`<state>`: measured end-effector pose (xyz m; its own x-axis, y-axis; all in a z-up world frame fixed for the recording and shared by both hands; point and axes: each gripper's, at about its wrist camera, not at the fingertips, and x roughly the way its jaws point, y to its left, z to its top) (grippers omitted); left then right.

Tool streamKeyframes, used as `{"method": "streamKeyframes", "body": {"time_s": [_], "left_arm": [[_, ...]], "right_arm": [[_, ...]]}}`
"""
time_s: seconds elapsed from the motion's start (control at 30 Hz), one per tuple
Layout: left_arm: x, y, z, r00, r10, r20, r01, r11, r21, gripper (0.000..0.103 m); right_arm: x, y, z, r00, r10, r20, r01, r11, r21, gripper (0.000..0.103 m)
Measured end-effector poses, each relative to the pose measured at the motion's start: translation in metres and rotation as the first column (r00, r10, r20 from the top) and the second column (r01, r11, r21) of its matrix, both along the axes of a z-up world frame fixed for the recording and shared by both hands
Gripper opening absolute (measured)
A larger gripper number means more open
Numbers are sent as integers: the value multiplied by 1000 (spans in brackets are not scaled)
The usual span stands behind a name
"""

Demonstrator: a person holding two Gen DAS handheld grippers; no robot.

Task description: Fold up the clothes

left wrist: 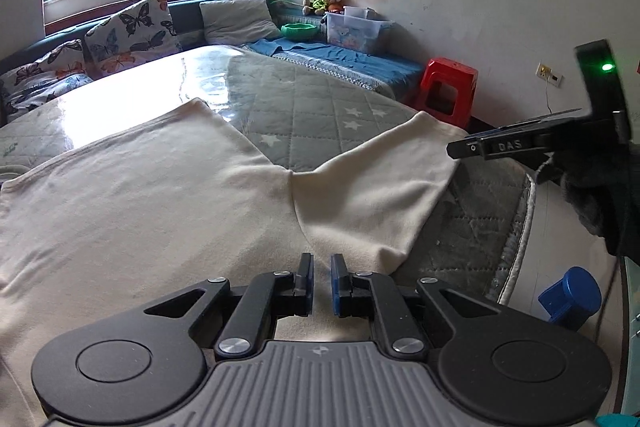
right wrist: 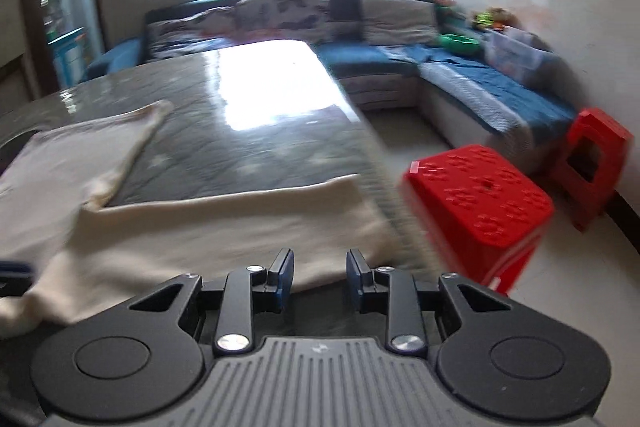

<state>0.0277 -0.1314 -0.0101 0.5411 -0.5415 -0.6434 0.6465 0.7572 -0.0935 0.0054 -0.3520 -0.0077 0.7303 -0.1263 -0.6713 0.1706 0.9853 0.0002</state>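
Left tongs (left wrist: 322, 269) sit nearest the lens, blue pads narrowly parted and pinching nothing, hovering over the near edge of the cream garment (left wrist: 160, 195). That garment lies spread flat ahead of them on the quilted grey cover of the desk (left wrist: 312, 111), one sleeve (left wrist: 384, 183) angled away to their right. Right tongs (right wrist: 318, 267) are spread wider and hold nothing above the same sleeve near the desk edge, with a red stool (right wrist: 480, 203) just to their right.
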Motion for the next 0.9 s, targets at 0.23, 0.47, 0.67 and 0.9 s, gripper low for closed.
{"method": "streamKeyframes", "body": {"time_s": [0.23, 0.47, 0.67, 0.9], "left_arm": [[2, 4, 6, 1000, 17, 13, -17, 1000, -3, 11], [7, 5, 5, 999, 40, 5, -40, 999, 2, 12], [11, 2, 5, 999, 47, -4, -47, 999, 1, 12], [6, -10, -2, 1000, -2, -9, 2, 1000, 5, 12]], "right_arm": [[7, -21, -8, 994, -107, 16, 106, 993, 42, 28], [11, -33, -10, 988, -147, 38, 142, 984, 111, 21], [8, -38, 8, 981, -163, 102, 150, 981, 123, 5], [10, -36, 39, 976, -130, 177, 118, 990, 77, 5]]}}
